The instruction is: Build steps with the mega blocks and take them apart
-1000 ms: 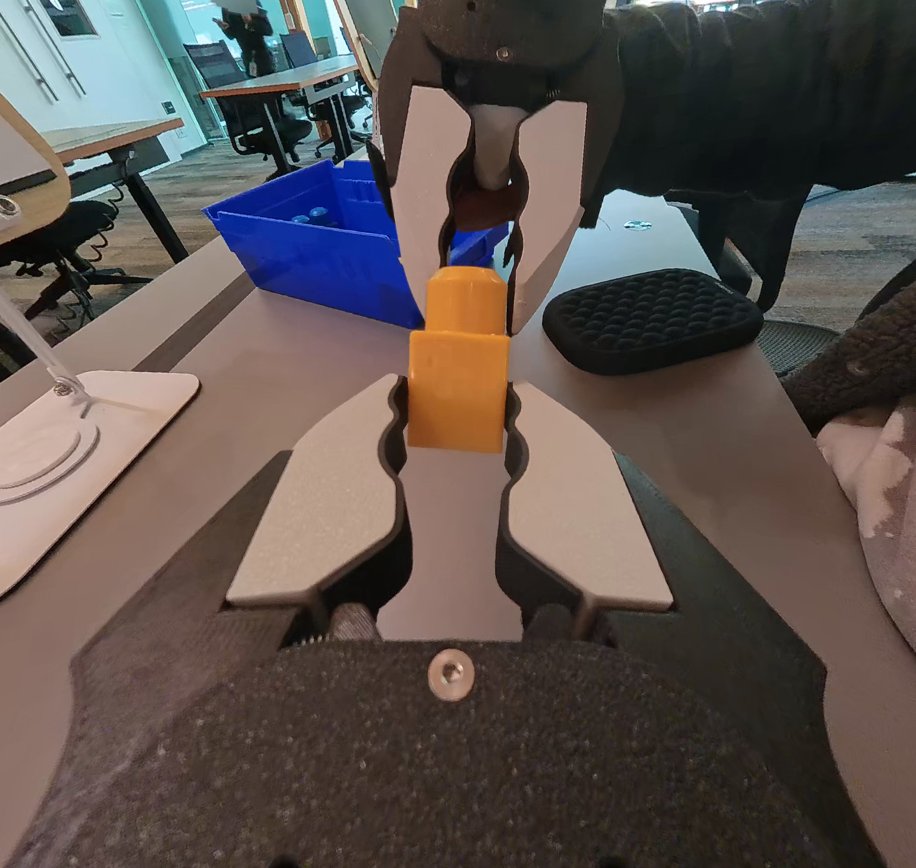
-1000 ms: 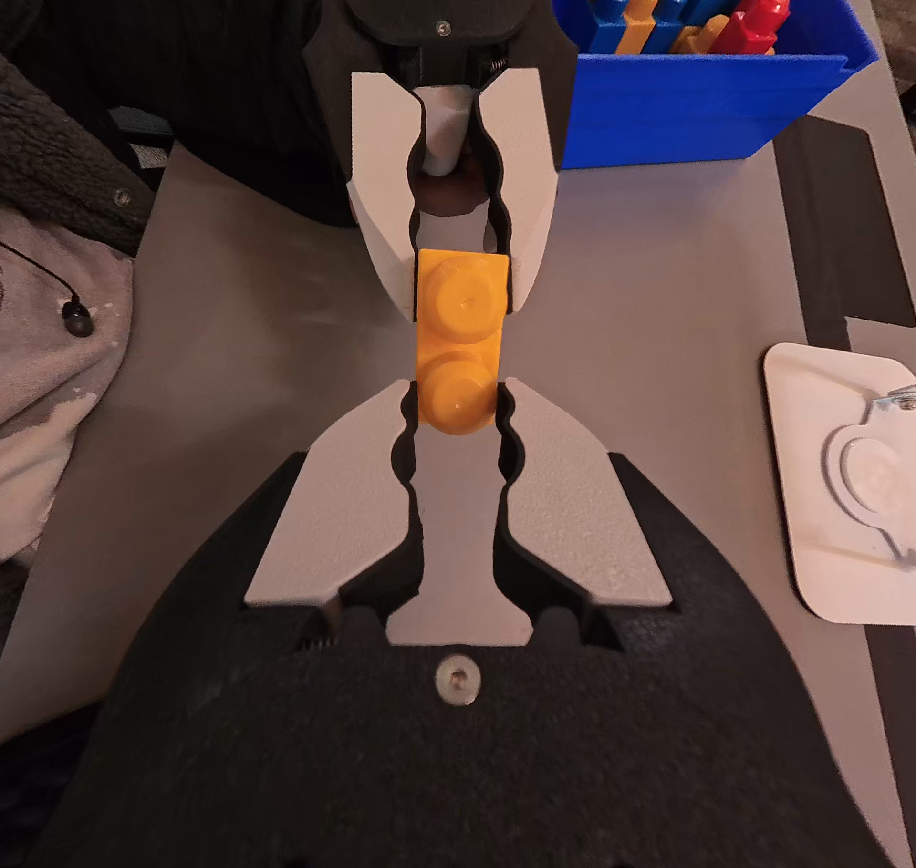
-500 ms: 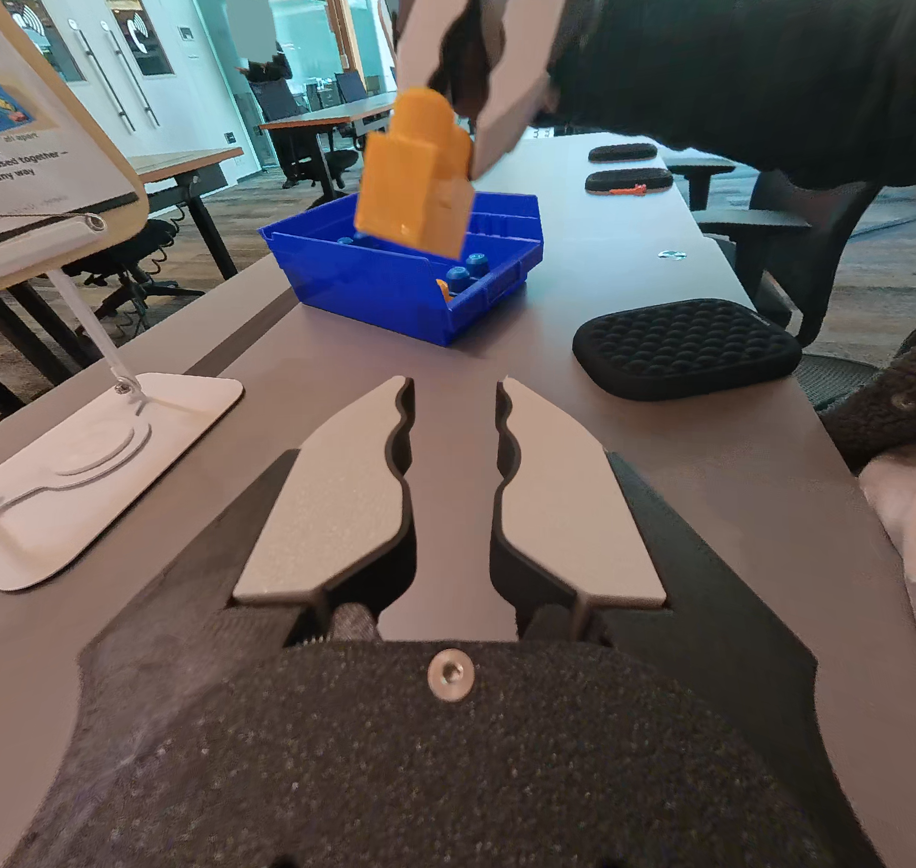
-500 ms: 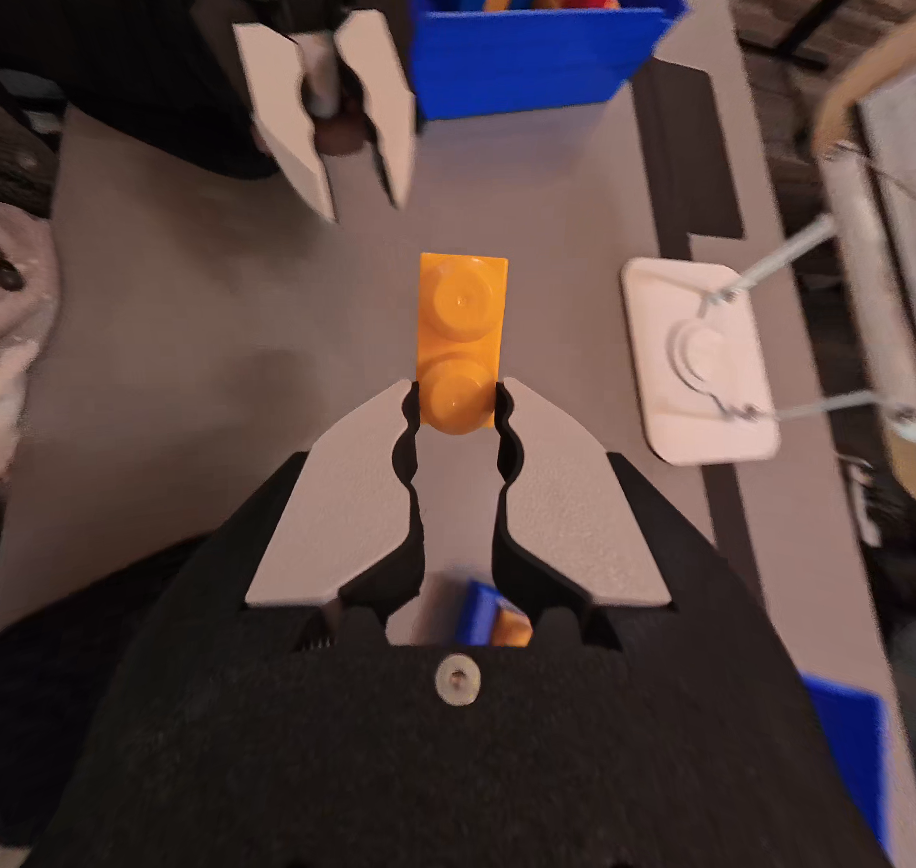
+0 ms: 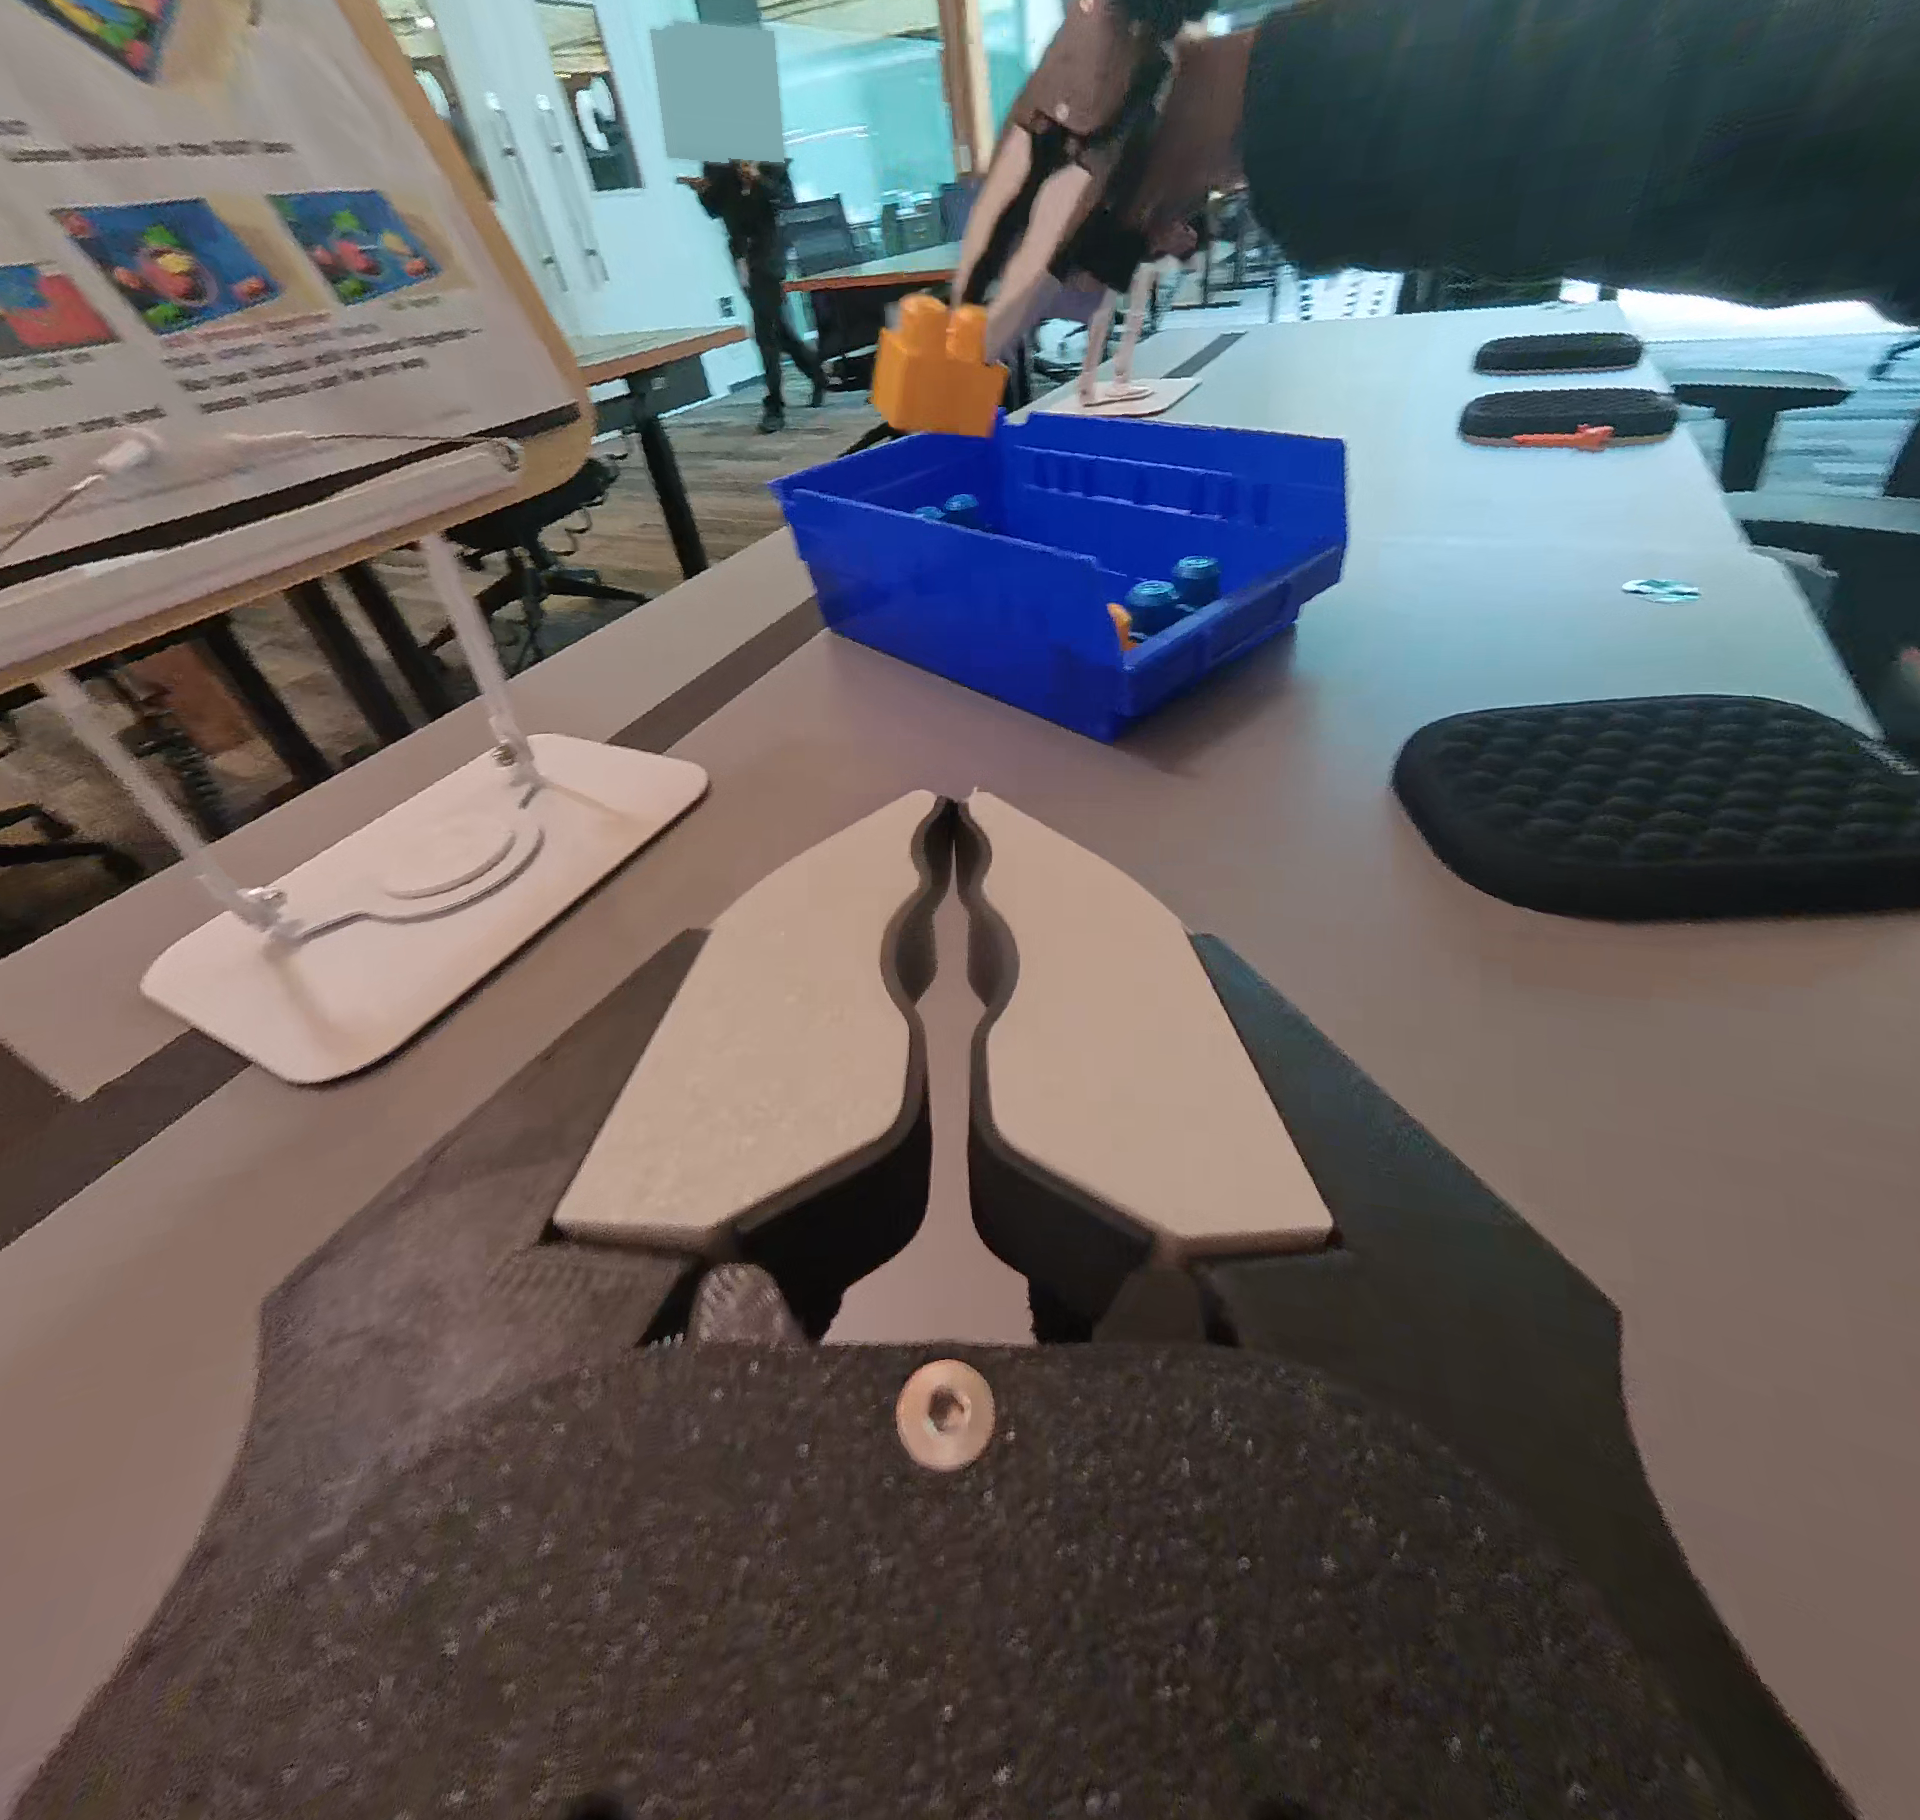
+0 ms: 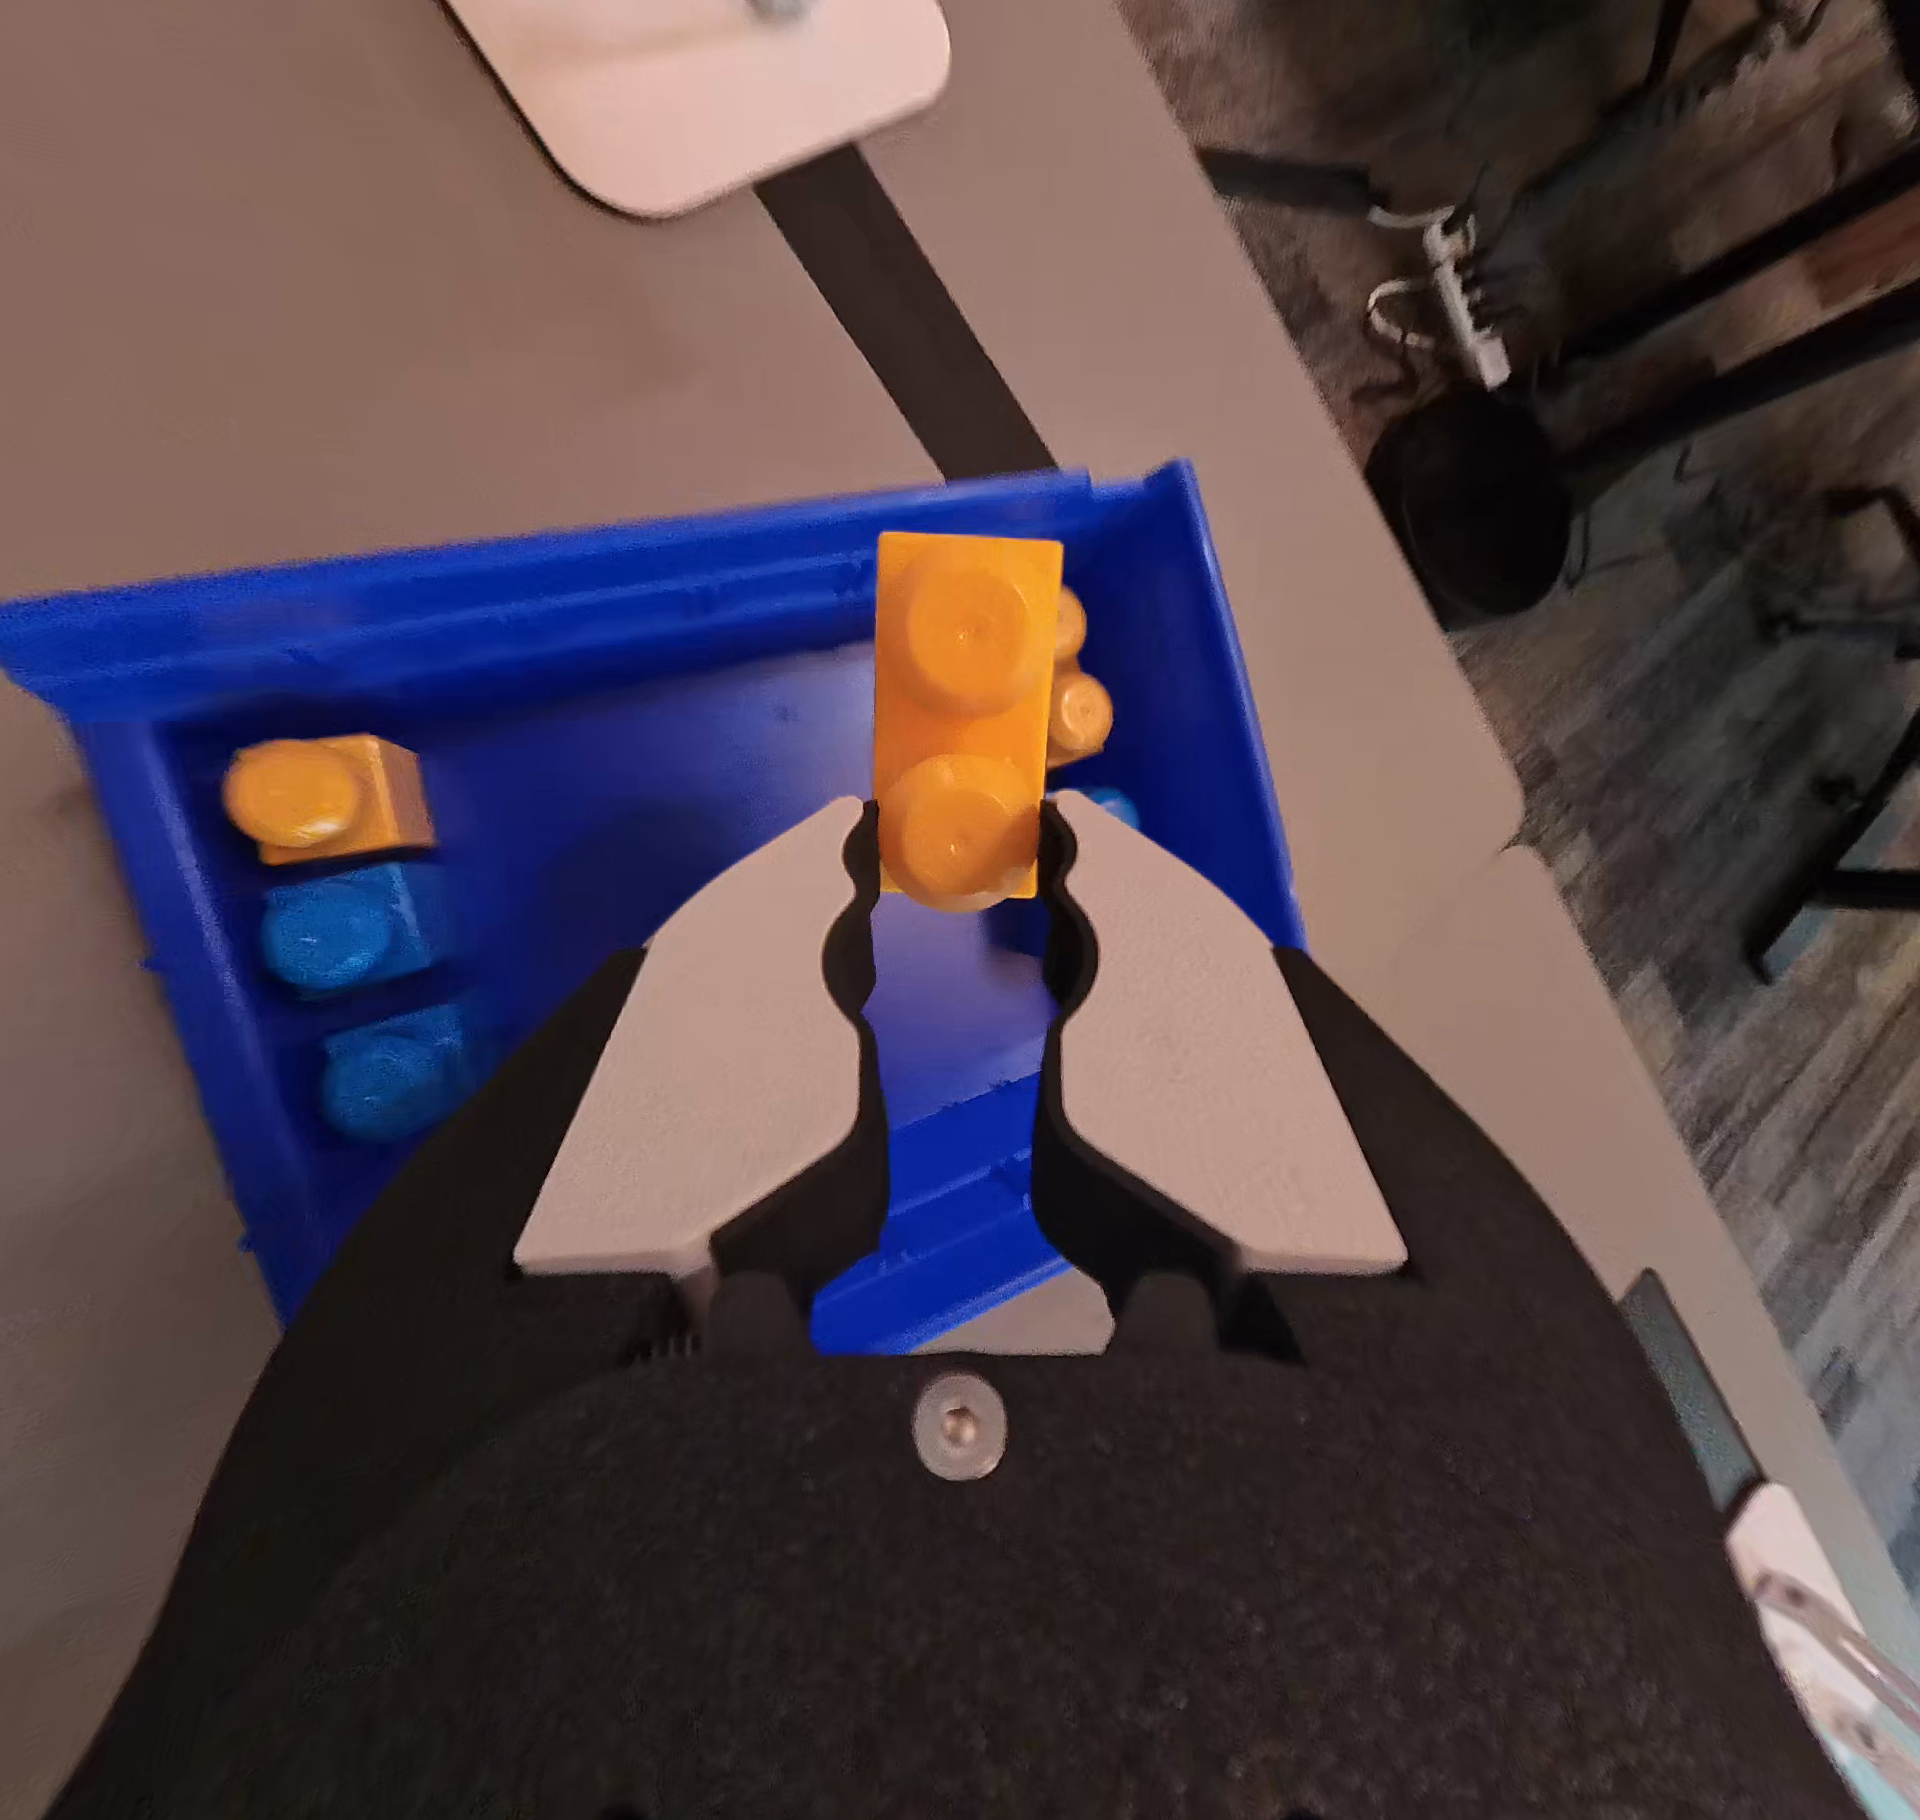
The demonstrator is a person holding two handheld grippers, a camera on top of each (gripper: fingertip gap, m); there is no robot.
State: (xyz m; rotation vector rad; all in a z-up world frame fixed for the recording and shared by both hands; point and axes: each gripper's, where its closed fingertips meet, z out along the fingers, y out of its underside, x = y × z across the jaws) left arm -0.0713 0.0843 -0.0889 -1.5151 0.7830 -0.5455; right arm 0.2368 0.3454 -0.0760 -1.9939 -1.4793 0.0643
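Right wrist view blurred; blocks in blue bin point(image 6: 644, 586) smeared, bin's near end cut off behind right tongs point(image 6: 956, 814). Right tongs clamp orange block point(image 6: 966, 690) by near stud, held above bin. Left tongs point(image 5: 958, 809) clenched, empty, low over grey surface point(image 5: 1558, 1095). Black pad point(image 5: 1662, 804) right, white stand base point(image 5: 436, 887) left; office desks, glass walls beyond.
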